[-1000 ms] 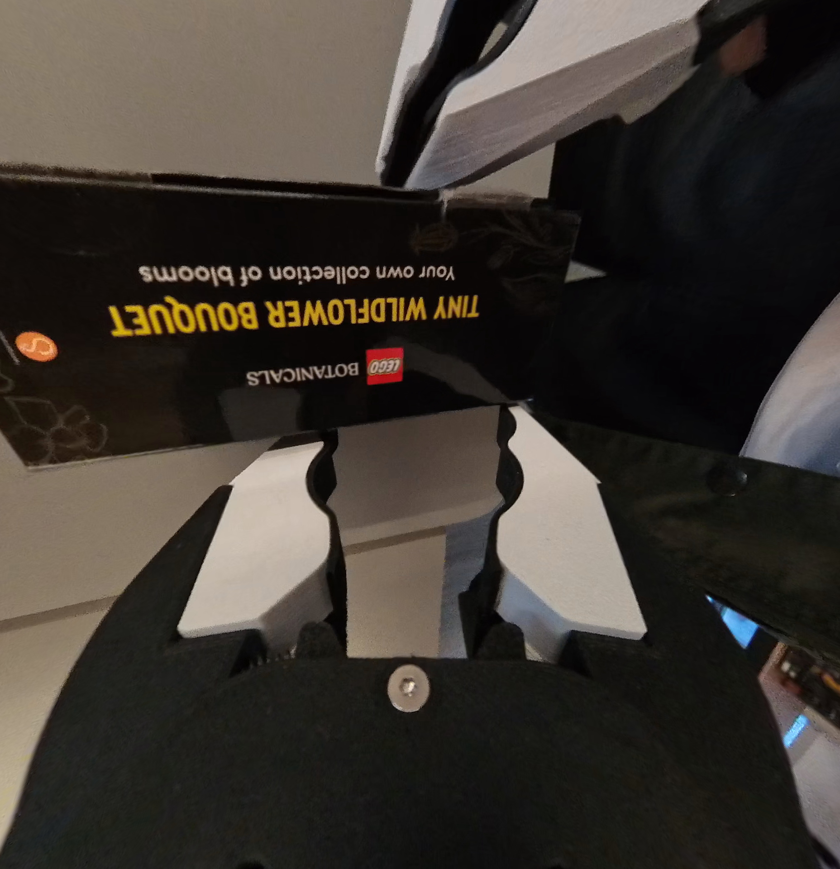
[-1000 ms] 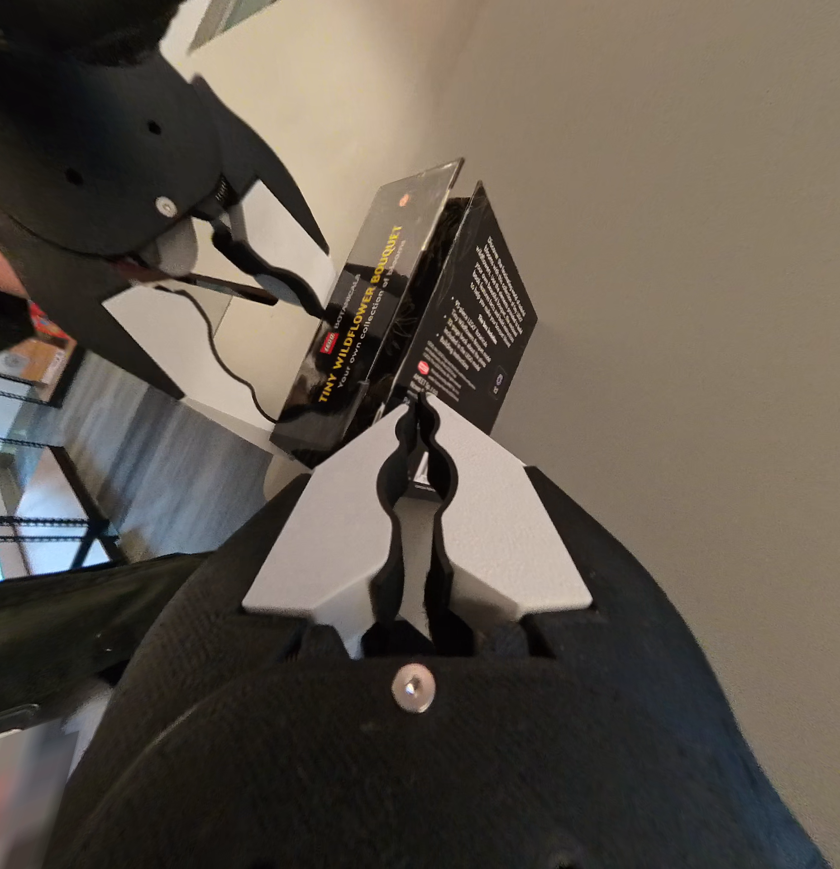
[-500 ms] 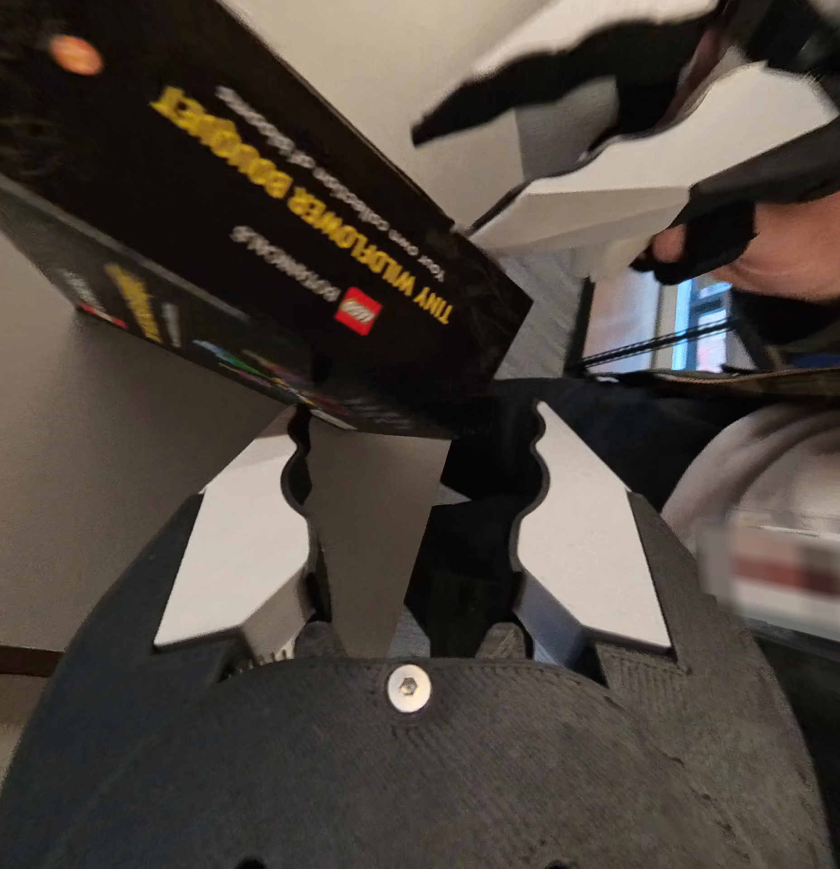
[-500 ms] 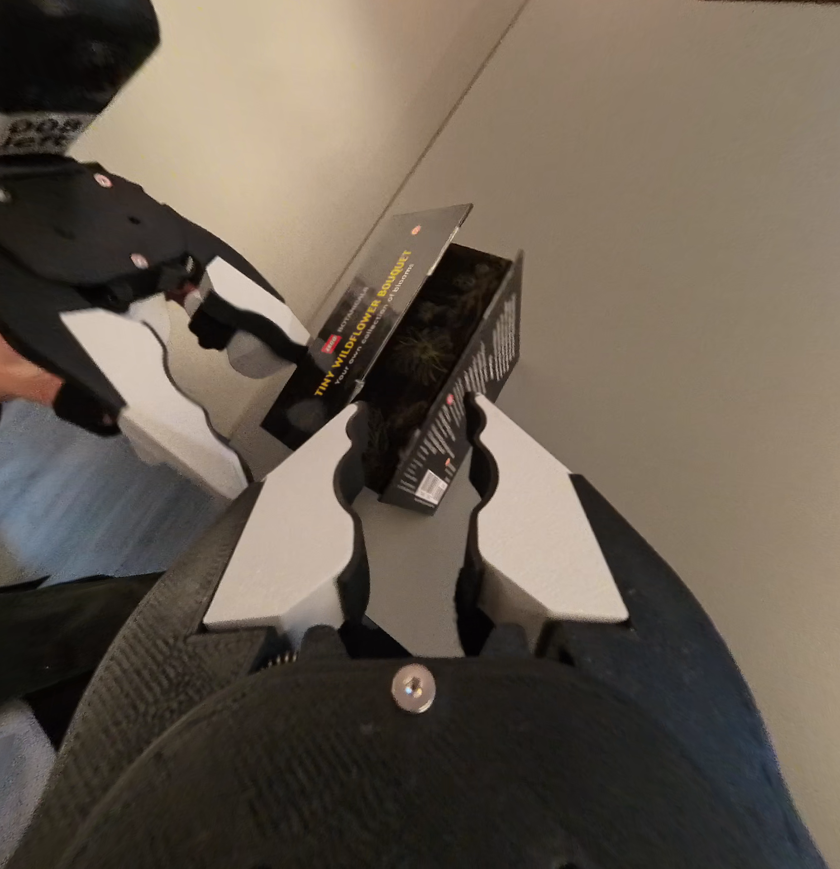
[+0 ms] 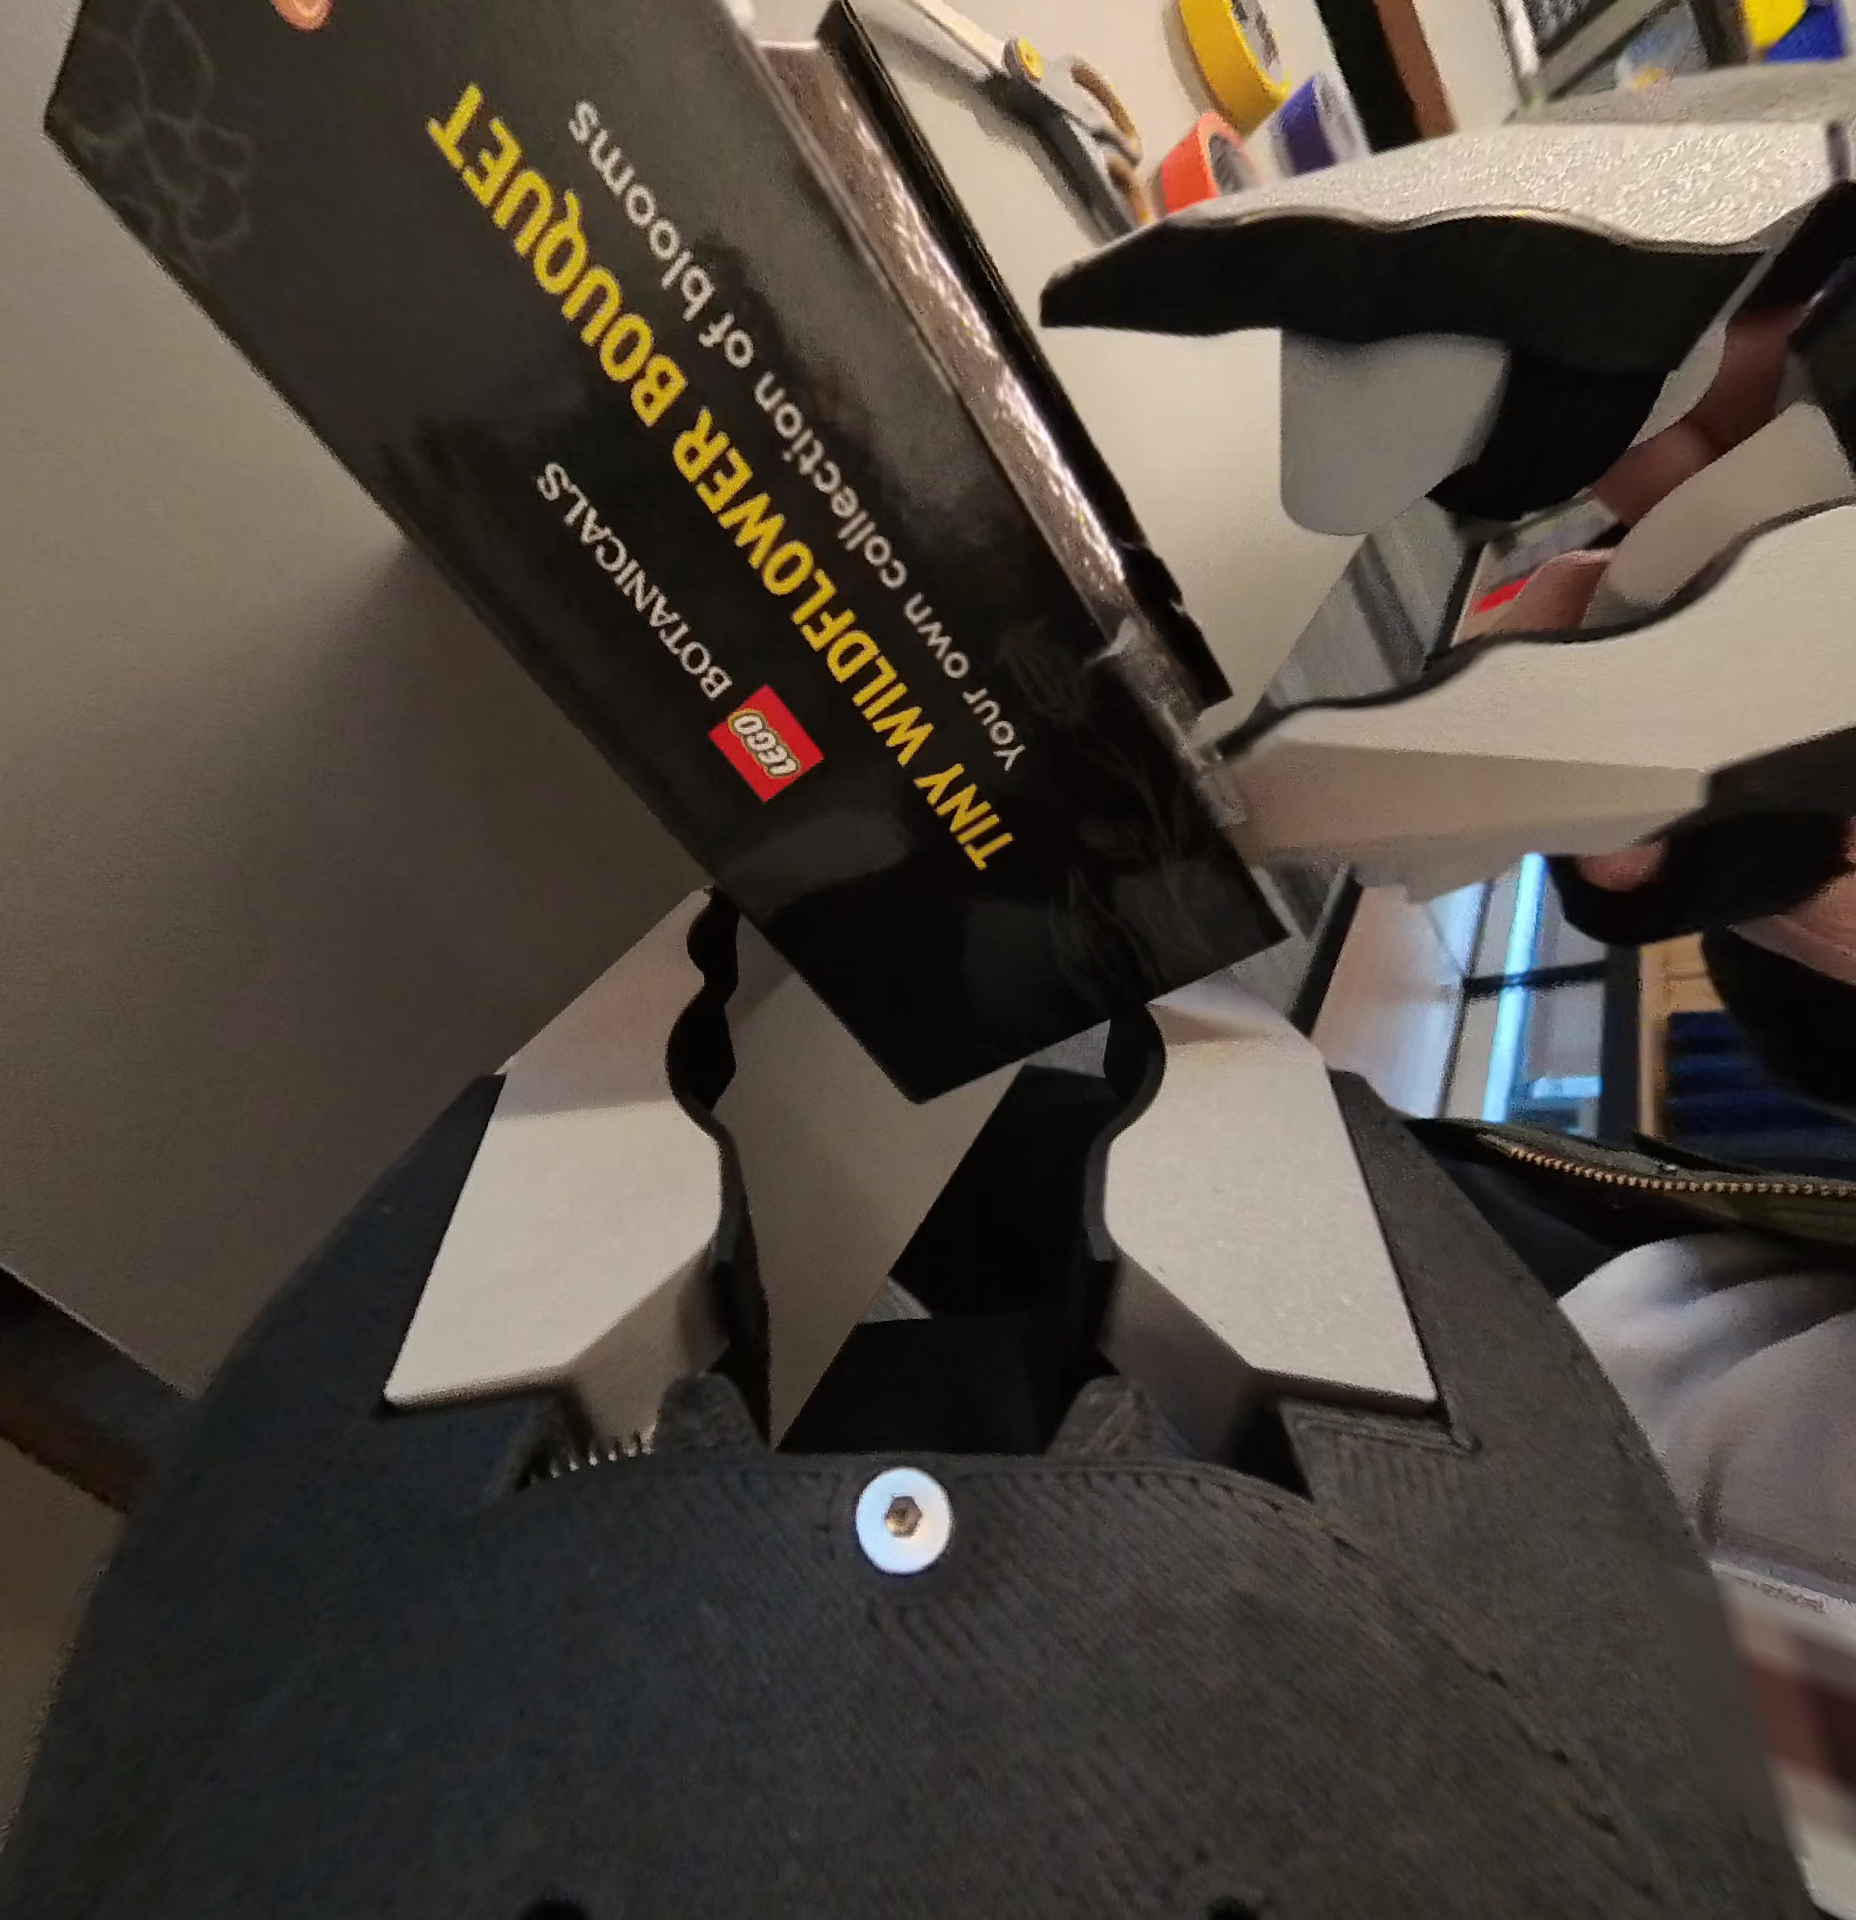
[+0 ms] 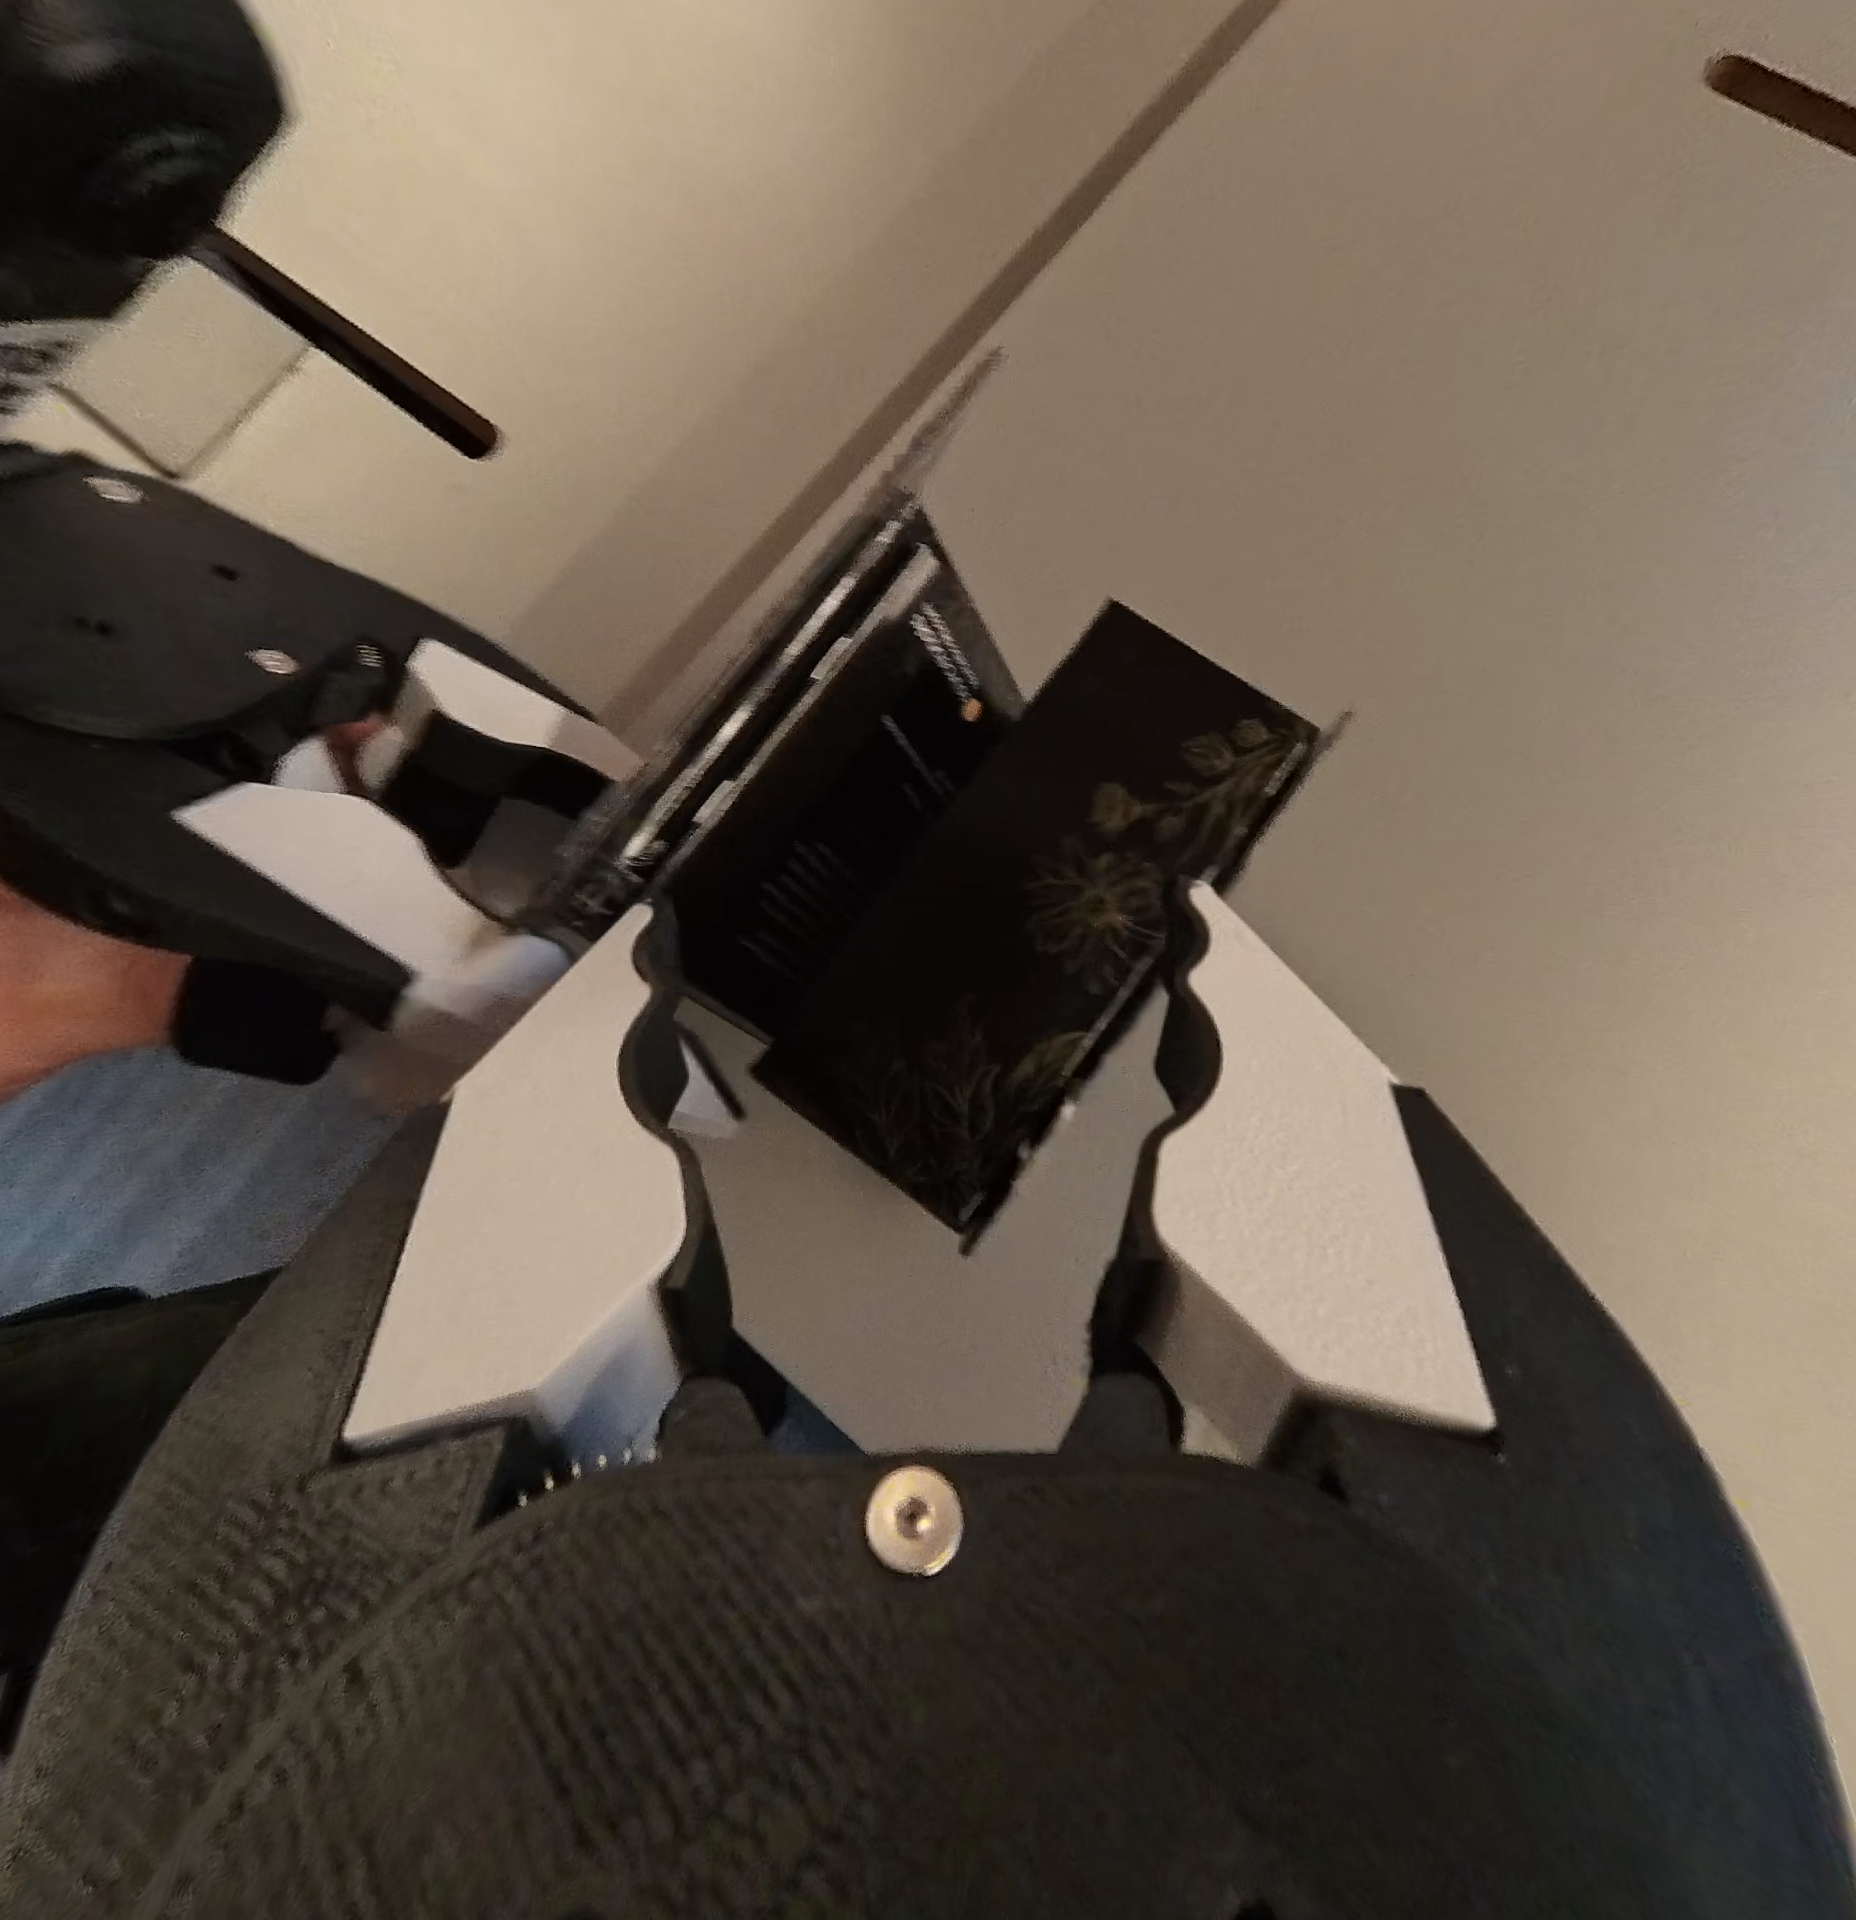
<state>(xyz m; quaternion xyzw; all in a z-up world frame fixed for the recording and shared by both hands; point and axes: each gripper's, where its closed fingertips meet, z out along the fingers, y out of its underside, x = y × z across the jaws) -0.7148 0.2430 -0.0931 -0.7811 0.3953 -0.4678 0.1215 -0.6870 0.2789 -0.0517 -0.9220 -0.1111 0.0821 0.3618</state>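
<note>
Two grippers close round one black cardboard box [image 5: 695,468], which is tilted against a pale surface [image 5: 228,831] with its end flap [image 6: 1059,935] hanging open. Left gripper [image 5: 922,966] has its jaws spread wide with the box's lower corner lying between the fingertips, one tip right at the box's edge, though whether it presses there cannot be told. Right gripper [image 6: 919,914] is likewise spread wide, the open flap lying between its fingertips, and in the left wrist view its lower finger meets the box's long edge near the opened end.
</note>
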